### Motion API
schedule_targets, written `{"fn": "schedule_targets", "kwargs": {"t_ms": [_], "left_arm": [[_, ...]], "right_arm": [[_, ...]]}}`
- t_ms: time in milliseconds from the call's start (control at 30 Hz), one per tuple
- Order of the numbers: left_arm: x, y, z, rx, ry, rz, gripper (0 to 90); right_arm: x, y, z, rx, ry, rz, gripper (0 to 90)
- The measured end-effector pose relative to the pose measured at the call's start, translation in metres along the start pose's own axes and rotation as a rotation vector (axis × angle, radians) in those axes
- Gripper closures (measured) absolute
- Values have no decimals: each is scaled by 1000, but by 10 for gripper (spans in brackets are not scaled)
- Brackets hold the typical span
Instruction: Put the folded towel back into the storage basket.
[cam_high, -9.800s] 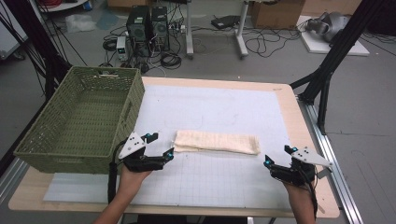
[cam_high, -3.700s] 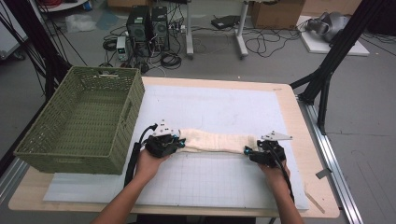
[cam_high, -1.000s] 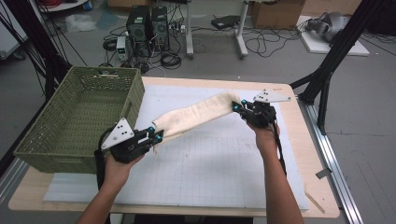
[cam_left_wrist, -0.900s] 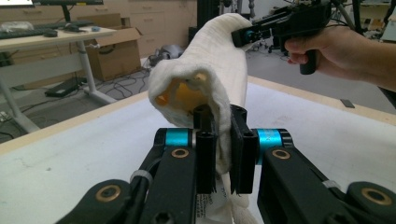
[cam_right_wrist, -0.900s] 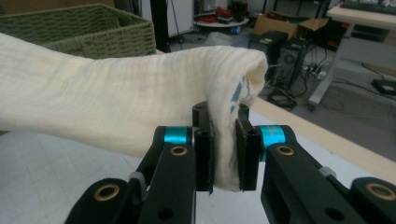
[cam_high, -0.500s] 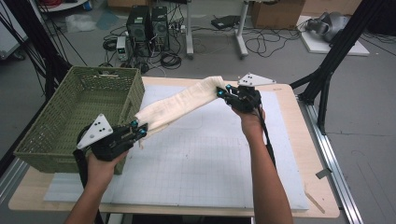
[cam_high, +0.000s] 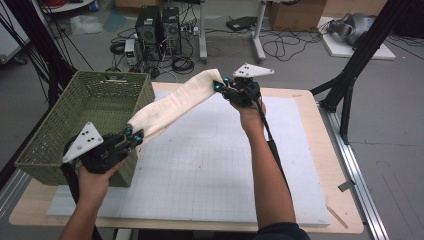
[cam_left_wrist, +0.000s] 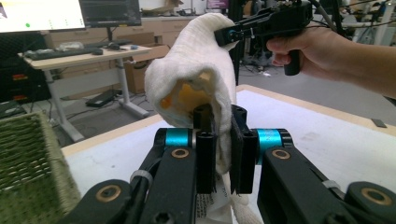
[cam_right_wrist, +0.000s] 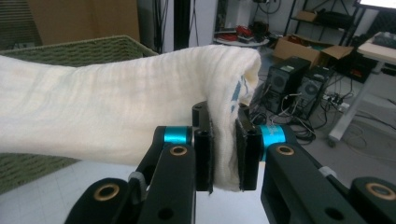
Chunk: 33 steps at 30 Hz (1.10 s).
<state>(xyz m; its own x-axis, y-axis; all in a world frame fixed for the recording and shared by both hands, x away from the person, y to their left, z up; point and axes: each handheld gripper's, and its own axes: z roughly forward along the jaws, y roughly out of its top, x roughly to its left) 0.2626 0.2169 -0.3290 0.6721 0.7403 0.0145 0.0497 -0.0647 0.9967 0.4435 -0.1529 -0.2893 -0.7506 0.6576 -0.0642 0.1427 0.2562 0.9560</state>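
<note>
Left gripper (cam_high: 134, 136) clamped on near end of folded cloth (cam_high: 172, 101); right gripper (cam_high: 219, 85) clamped on far end, beside basket (cam_high: 75, 105).

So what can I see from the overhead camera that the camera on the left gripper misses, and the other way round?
The high view alone takes in the whole table, both forearms, and the left gripper from outside.

The left gripper view alone catches an orange-yellow patch inside the cloth's fold and a desk with monitors behind.

Both show the cream cloth stretched between the two grippers, the right gripper clamped on its far end, and the green basket.
</note>
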Motion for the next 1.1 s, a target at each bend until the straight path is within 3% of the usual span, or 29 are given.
{"fn": "schedule_targets", "kwargs": {"t_ms": [533, 1100], "left_arm": [[13, -1, -29, -18, 79, -26, 827], [33, -3, -64, -12, 200, -38, 827]], "right_arm": [[22, 36, 58, -1, 50, -48, 804], [52, 60, 108, -7, 102, -64, 804]]}}
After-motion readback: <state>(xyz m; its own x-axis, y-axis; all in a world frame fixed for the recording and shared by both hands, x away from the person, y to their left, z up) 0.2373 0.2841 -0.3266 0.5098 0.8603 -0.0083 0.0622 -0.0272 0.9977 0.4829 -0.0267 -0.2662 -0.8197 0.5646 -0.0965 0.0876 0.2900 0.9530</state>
